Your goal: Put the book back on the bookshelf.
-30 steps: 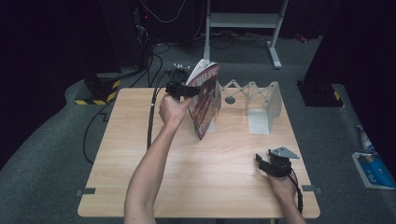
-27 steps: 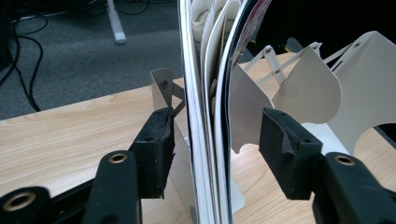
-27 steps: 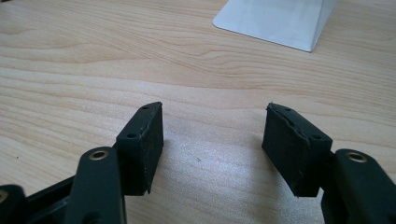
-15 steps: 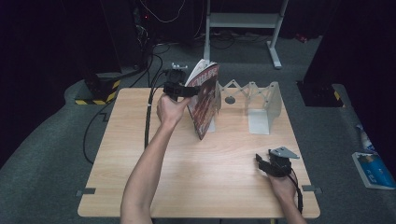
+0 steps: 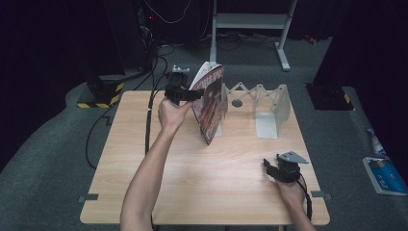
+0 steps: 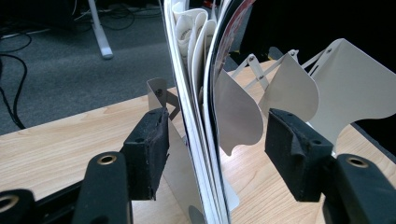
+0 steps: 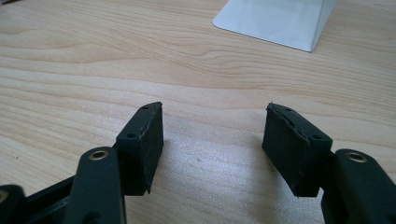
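Left gripper (image 5: 185, 94) jaws have just been opening, straddling the glossy red-covered magazine (image 5: 210, 103) without pressing it, since it's leaning upright in the white expanding metal rack (image 5: 262, 103) near the table's (image 5: 144, 168) far edge. Right gripper (image 5: 276, 171) is idling wide, empty, near the right corner.

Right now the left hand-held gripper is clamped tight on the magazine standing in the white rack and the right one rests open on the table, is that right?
Not quite. In the left gripper view the left hand-held gripper has just been opening: its pads stand clear of the magazine between them. The magazine does stand in the white rack, and the right hand-held gripper rests open on the table.
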`<state>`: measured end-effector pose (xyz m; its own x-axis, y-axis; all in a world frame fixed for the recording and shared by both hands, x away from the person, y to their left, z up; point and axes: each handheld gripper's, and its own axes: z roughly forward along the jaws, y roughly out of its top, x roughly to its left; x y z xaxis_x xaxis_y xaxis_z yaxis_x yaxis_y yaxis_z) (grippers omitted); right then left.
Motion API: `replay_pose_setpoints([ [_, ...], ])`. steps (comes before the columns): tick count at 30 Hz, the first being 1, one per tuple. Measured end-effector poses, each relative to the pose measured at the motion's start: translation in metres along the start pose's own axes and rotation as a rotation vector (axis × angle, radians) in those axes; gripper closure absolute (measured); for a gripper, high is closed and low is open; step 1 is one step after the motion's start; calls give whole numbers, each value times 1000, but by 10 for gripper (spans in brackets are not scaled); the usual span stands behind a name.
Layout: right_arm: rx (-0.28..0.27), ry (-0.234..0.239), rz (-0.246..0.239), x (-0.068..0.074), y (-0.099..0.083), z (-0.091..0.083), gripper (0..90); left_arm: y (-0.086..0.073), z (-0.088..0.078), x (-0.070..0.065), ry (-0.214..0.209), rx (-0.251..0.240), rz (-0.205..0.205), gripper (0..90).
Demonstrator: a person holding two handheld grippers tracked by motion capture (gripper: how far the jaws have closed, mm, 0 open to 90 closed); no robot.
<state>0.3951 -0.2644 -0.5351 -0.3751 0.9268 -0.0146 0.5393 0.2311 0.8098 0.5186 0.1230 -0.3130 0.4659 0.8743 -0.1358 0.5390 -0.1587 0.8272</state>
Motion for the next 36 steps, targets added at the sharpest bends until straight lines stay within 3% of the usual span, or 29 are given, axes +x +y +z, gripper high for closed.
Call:
replay_pose_setpoints([
  [36,-3,-1,-7,0,0,0,379,-1,-24,1,-13,-39,24,400],
])
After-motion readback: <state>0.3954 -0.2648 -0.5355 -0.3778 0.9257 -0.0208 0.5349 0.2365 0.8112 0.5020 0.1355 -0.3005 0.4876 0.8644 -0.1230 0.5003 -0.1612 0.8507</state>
